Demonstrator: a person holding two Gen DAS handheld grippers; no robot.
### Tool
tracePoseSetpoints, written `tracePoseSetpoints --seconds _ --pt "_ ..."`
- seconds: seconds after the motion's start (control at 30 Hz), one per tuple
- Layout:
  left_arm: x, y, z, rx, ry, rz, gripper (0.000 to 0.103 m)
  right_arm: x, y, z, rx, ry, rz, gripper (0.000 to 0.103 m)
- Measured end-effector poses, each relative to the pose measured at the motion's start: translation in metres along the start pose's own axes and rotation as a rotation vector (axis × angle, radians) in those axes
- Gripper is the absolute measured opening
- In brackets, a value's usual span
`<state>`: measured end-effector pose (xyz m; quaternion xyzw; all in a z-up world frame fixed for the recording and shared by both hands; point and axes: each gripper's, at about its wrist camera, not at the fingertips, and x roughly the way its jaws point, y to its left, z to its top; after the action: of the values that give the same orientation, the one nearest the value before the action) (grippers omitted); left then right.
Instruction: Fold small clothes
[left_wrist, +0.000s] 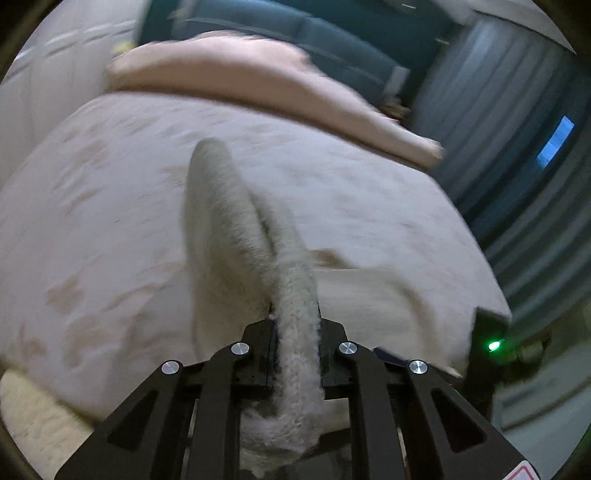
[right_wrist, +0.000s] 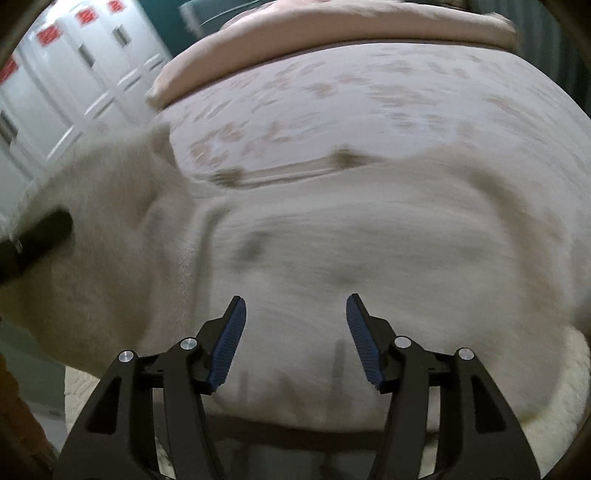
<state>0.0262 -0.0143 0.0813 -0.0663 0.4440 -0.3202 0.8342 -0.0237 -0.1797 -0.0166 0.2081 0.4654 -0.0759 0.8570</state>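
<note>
Left gripper (left_wrist: 295, 325) is clenched on a lifted edge of the fleecy cream garment (right_wrist: 332, 251) — the fabric rises in a fold over the bed (left_wrist: 110, 206). Right gripper (right_wrist: 295, 317) hangs released, jaws wide apart, above the garment, which lies spread on the bed's near end — pink pillow (right_wrist: 332, 26) at its far end.

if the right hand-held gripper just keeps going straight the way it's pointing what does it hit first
Most likely the cream fleece garment spread on the bed. The right hand-held gripper is open with that fabric filling the view directly ahead between its fingers. Blur hides the exact depth.
</note>
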Motion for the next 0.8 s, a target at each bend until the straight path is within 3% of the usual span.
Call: tracePoseSetpoints --seconds 0.1,0.17,0.27,0.33,0.43,0.5,0.57,0.7,0.8 --pt "0.031 -0.056 -0.001 0.097 0.052 -0.079 0.011 -0.024 -0.043 -0.009 0.087 -0.033 -0.044 0.055" --pt "0.070 -0.087 -0.014 0.145 0.131 -0.111 0.011 -0.037 -0.069 -0.015 0.141 -0.047 -0.064 0.055" --pt "0.127 -0.103 -0.040 0.174 0.261 -0.072 0.012 -0.045 -0.096 -0.022 0.199 -0.057 -0.081 0.056" --pt "0.145 -0.104 -0.055 0.168 0.302 -0.031 0.014 -0.046 -0.108 -0.024 0.229 -0.054 -0.080 0.056" --pt "0.113 -0.106 -0.057 0.196 0.200 -0.050 0.025 -0.050 -0.119 -0.026 0.260 -0.067 -0.049 0.057" --pt "0.095 -0.104 -0.056 0.218 0.166 -0.043 0.053 -0.053 -0.123 -0.025 0.284 -0.073 0.005 0.063" --pt "0.070 -0.093 -0.055 0.231 0.112 -0.018 0.061 -0.053 -0.123 -0.021 0.300 -0.072 0.072 0.064" --pt "0.049 -0.073 -0.066 0.246 0.124 0.066 0.077 -0.045 -0.112 -0.008 0.317 -0.060 0.201 0.071" --pt "0.052 -0.049 -0.084 0.246 0.190 0.141 0.080 -0.029 -0.099 0.002 0.310 -0.009 0.265 0.073"
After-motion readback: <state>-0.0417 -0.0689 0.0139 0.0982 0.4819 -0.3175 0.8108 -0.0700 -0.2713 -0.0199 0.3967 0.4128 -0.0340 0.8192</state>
